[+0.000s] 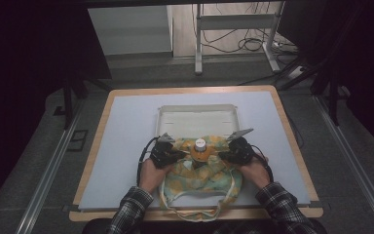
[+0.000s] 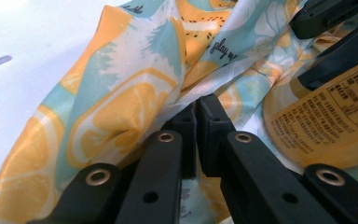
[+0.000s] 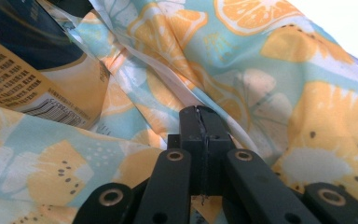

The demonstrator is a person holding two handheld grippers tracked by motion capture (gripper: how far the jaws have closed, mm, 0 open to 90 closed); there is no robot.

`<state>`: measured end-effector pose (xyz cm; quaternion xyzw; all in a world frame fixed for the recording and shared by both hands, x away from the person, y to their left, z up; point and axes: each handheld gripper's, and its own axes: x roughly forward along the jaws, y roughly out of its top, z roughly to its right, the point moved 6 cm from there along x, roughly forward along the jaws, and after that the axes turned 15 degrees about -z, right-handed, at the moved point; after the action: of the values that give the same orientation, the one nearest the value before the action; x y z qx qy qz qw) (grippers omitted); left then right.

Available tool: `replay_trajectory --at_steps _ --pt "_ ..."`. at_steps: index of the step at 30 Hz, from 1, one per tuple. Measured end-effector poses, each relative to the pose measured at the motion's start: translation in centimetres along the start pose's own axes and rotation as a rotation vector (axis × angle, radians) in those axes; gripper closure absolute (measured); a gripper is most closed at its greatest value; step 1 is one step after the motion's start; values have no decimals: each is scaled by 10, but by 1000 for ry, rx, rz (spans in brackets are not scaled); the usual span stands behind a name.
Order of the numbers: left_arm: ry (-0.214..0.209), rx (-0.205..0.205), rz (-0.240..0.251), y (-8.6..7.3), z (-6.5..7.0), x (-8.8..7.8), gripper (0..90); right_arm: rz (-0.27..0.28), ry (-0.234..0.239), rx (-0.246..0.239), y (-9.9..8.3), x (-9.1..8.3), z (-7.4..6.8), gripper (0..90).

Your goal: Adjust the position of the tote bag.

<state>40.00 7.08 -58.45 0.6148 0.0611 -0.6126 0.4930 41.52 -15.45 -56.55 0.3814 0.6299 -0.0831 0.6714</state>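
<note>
A cloth bag printed with orange and lemon slices on pale blue lies at the near middle of the table. An orange bottle with a white cap stands upright in its mouth. My left gripper holds the bag's left rim and my right gripper its right rim. In the left gripper view the gripper is shut on a fold of the bag, with the bottle's label to the right. In the right gripper view the gripper pinches the bag, and the bottle stands at upper left.
A shallow white tray sits just behind the bag on the pale mat. The bag's cord handles trail toward the table's near edge. Beyond the table stand a metal frame and cables on the floor.
</note>
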Motion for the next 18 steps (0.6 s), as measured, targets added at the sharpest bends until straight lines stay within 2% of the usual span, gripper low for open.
replay_trajectory --at_steps 7,10,14,16,18 --pt "35 26 3 0 2 0 872 12 13 8 -1 0 1 890" --pt "28 18 8 -1 2 0 867 8 -1 0 -1 0 0 889" --pt "31 45 10 -1 6 -1 803 2 0 -9 -1 -1 -1 886" --pt "17 42 15 -1 7 -2 807 7 0 -13 -1 -3 -2 871" --pt "23 53 22 0 9 -4 813 17 12 -14 0 -7 -4 857"
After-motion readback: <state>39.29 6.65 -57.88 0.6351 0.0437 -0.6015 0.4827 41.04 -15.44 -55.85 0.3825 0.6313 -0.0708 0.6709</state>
